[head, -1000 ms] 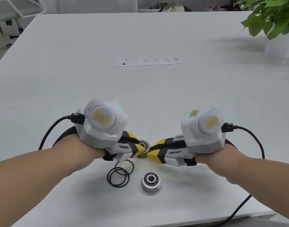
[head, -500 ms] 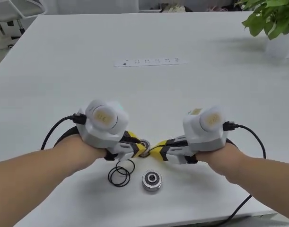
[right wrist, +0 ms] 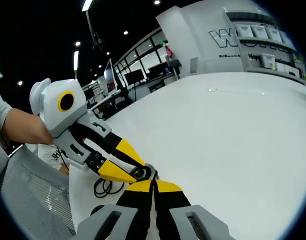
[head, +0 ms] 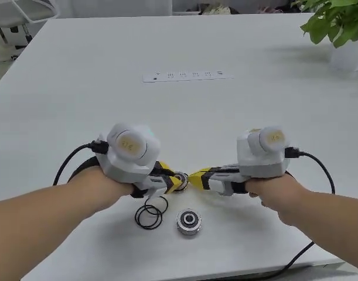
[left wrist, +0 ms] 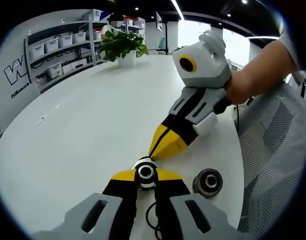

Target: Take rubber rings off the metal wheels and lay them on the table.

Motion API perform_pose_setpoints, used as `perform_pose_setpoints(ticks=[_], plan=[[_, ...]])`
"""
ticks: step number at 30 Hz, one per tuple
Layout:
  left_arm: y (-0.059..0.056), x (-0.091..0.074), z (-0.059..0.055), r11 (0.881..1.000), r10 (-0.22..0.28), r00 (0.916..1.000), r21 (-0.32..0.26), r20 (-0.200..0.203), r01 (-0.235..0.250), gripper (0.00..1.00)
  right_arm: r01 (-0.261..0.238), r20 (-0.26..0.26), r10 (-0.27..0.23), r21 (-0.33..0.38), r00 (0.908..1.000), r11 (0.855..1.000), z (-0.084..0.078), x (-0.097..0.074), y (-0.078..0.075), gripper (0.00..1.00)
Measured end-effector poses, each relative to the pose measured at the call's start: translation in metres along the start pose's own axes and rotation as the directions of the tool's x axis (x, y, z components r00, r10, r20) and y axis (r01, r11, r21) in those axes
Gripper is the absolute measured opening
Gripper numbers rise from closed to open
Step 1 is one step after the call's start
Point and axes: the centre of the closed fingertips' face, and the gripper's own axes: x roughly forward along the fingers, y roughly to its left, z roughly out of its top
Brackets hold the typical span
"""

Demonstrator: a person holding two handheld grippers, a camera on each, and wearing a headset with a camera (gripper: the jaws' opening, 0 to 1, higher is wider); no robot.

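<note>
1. The left gripper [left wrist: 145, 176] is held low over the white table [head: 79, 105], its yellow-tipped tongs pinching a small round metal wheel [head: 180, 177] by its sides.
2. The right gripper [right wrist: 153, 186] is pointed at the left one, its tongs pressed together. Their tip is seen touching the rim of the held wheel in the left gripper view. Whether a ring is caught between them cannot be told.
3. A few thin black rubber rings [head: 149, 213] are laid overlapping on the table, just below the left gripper in the head view.
4. A second metal wheel [head: 189, 221] with a dark hub is lying flat on the table just beside the rings, apart from both grippers.
5. A white power strip [head: 186, 76] is seen farther back on the table, and a green potted plant [head: 337, 23] at its far right corner.
</note>
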Motion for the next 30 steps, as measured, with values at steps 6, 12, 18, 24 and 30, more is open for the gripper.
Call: perform_pose_setpoints(ticks=[6,12,18,24,30], plan=[[0.0,0.0,0.0,1.0,0.004,1.0,0.002,-0.003,-0.004,0.08,-0.001,0.008,0.001,0.002,1.0,1.0,0.002,0.0,0.003,0.0],[0.0,0.0,0.0,1.0,0.009,0.9999,0.002,-0.006,-0.009,0.08,-0.001,0.017,0.001,0.008,0.9999,1.0,0.004,0.0,0.004,0.0],[0.001,0.0,0.0,1.0,0.013,0.9999,0.001,-0.007,-0.013,0.08,-0.011,0.023,0.011,0.006,0.9997,1.0,0.005,0.001,0.007,0.0],[0.001,0.0,0.0,1.0,0.014,0.9999,0.002,-0.005,-0.014,0.08,-0.027,0.022,0.027,-0.016,0.9994,1.0,0.006,0.003,0.013,0.0],[0.001,0.001,0.0,1.0,0.012,0.9999,0.003,-0.004,-0.012,0.08,-0.061,0.044,0.061,-0.013,0.9971,0.998,0.01,0.005,0.021,0.0]])
